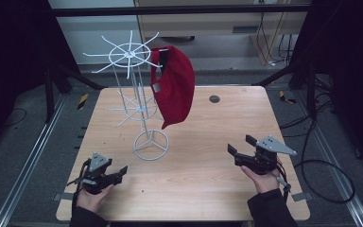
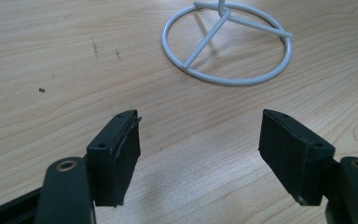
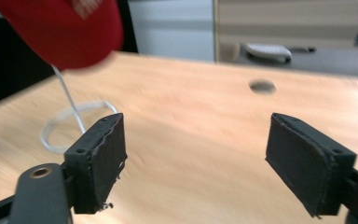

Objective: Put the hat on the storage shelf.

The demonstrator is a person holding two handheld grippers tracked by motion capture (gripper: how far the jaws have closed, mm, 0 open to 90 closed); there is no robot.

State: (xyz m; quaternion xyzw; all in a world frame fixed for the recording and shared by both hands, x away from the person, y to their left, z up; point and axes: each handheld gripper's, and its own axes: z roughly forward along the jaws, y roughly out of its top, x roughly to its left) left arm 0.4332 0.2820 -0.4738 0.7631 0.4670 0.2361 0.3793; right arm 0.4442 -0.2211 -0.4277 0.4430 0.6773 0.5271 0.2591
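Note:
A red cap (image 1: 174, 86) hangs from an arm of a white wire rack (image 1: 137, 75) that stands on the wooden table (image 1: 208, 179); the rack's ring base (image 1: 151, 144) rests left of centre. My left gripper (image 1: 121, 171) is low at the front left, open and holding nothing, with the ring base (image 2: 227, 43) just beyond its jaws. My right gripper (image 1: 242, 145) is raised slightly at the front right, open and holding nothing. In the right gripper view the cap's brim (image 3: 60, 32) hangs at the upper left above the blurred ring base (image 3: 72, 121).
A small dark round hole (image 1: 214, 99) sits in the tabletop near the far right; the same hole (image 3: 262, 86) appears ahead of the right jaws. Metal rails and cables (image 1: 321, 165) run along the table's sides on the floor.

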